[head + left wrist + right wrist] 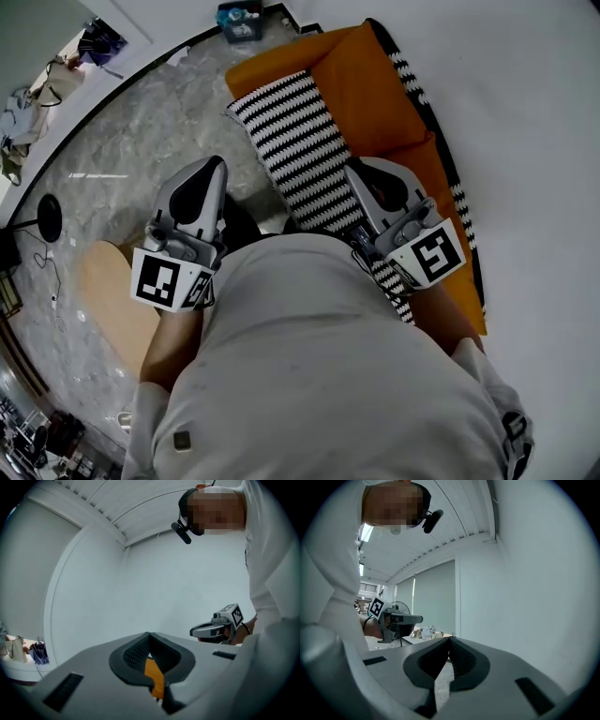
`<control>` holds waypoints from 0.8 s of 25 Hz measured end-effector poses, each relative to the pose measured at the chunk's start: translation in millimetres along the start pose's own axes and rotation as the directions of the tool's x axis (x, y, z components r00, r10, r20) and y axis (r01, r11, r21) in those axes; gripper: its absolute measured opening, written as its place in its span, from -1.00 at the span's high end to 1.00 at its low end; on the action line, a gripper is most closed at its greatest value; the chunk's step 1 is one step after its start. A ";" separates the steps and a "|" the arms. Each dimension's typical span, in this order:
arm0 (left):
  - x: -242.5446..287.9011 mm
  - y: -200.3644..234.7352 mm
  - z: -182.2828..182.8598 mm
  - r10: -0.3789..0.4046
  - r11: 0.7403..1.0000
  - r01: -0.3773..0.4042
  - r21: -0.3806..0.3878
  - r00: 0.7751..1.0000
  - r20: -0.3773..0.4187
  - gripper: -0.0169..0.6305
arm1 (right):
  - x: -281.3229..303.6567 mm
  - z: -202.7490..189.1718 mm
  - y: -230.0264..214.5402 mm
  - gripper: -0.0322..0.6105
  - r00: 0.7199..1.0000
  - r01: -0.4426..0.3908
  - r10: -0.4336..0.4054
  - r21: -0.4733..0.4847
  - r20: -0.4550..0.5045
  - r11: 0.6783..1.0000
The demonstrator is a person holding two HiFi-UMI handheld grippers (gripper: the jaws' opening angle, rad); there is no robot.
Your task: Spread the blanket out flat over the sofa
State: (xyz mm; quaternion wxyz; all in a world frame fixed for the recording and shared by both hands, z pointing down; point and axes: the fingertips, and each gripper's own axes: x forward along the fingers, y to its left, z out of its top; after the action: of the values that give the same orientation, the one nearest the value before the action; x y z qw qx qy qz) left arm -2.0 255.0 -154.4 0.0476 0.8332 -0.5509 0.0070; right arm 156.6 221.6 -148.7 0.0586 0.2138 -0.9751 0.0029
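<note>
1. Blanket position. The black-and-white striped blanket (291,141) is lying as a bunched band on the orange sofa (375,84). It is running along the sofa's front edge, the edge facing the floor (141,141), and it is leaving the orange surface toward the wall-side edge uncovered. A narrower striped strip is showing along that wall-side edge. Whether it belongs to the same blanket cannot be determined.

2. Left gripper (217,167). This unit is hanging over the marble floor, just off the sofa's front edge and beside the blanket, clear of the fabric. In the left gripper view its jaws are meeting tip to tip and are clamping nothing. A sliver of orange and a trace of stripes are showing through the slot behind the tips, lying beyond and below the jaws.

3. Right gripper (356,173). This unit is hovering above the sofa, over the end of the blanket nearest the person. In the right gripper view its jaws are pressing together and are carrying no fabric. Only grey floor is showing through the slot.

4. Both grippers are pointing away from the person's torso (319,375).
</note>
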 end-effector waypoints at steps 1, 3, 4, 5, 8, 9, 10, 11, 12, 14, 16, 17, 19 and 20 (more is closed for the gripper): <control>-1.5 -4.6 -1.1 0.003 1.000 -0.003 0.003 1.000 0.000 0.92 | -4.6 -1.1 1.3 0.82 1.000 -0.002 0.002 -0.001 0.003 1.000; -5.1 -10.3 -1.3 0.009 1.000 -0.009 0.006 1.000 0.001 0.92 | -10.4 -1.1 4.7 0.82 1.000 -0.008 0.008 -0.010 0.007 1.000; -7.1 -12.2 -0.6 0.012 1.000 -0.012 0.008 1.000 0.002 0.92 | -11.7 -0.5 6.5 0.82 1.000 -0.010 0.010 -0.014 0.010 1.000; -9.0 -14.1 0.0 0.013 1.000 -0.013 0.009 1.000 0.003 0.92 | -12.6 0.0 8.3 0.82 1.000 -0.012 0.013 -0.015 0.013 1.000; -14.9 -19.2 0.4 0.011 1.000 -0.011 0.014 1.000 0.002 0.92 | -13.8 -0.2 14.2 0.82 1.000 -0.016 0.016 -0.008 0.021 1.000; -17.6 -20.4 0.8 0.011 1.000 -0.011 0.016 1.000 0.004 0.92 | -13.3 0.0 17.0 0.82 1.000 -0.018 0.018 -0.006 0.023 1.000; -20.6 -21.1 1.4 0.010 1.000 -0.010 0.018 1.000 0.006 0.92 | -12.1 0.5 20.2 0.82 0.999 -0.022 0.022 -0.007 0.025 1.000; -24.1 -21.1 1.8 0.011 1.000 -0.012 0.019 1.000 0.007 0.92 | -10.7 1.2 23.7 0.82 0.999 -0.027 0.027 -0.010 0.026 1.000; -27.8 -20.8 1.9 0.014 1.000 -0.014 0.019 1.000 0.008 0.92 | -9.4 2.3 27.3 0.82 0.999 -0.031 0.032 -0.014 0.028 0.999; -35.7 -20.8 1.2 0.021 1.000 -0.021 0.016 1.000 0.009 0.92 | -8.4 4.4 33.6 0.82 0.999 -0.036 0.037 -0.017 0.034 0.999; -41.7 -22.2 0.9 0.029 0.999 -0.029 0.015 1.000 0.012 0.92 | -9.8 5.2 37.0 0.82 0.998 -0.037 0.038 -0.012 0.040 0.999; -43.9 -22.9 1.4 0.032 0.999 -0.032 0.016 0.999 0.013 0.92 | -11.0 5.3 37.7 0.82 0.998 -0.036 0.037 -0.008 0.042 0.999; -48.4 -24.1 3.3 0.039 0.999 -0.039 0.016 0.999 0.015 0.92 | -13.8 6.0 38.3 0.82 0.999 -0.030 0.030 -0.001 0.043 1.000; -51.1 -24.5 4.4 0.041 0.999 -0.041 0.017 0.999 0.017 0.92 | -15.1 6.5 38.5 0.82 0.999 -0.025 0.025 0.003 0.043 1.000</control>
State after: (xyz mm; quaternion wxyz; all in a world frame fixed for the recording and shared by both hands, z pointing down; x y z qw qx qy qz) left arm 0.2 311.0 -163.8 0.0359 0.8220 -0.5683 0.0059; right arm 153.4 262.7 -156.2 0.0370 0.2018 -0.9787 0.0009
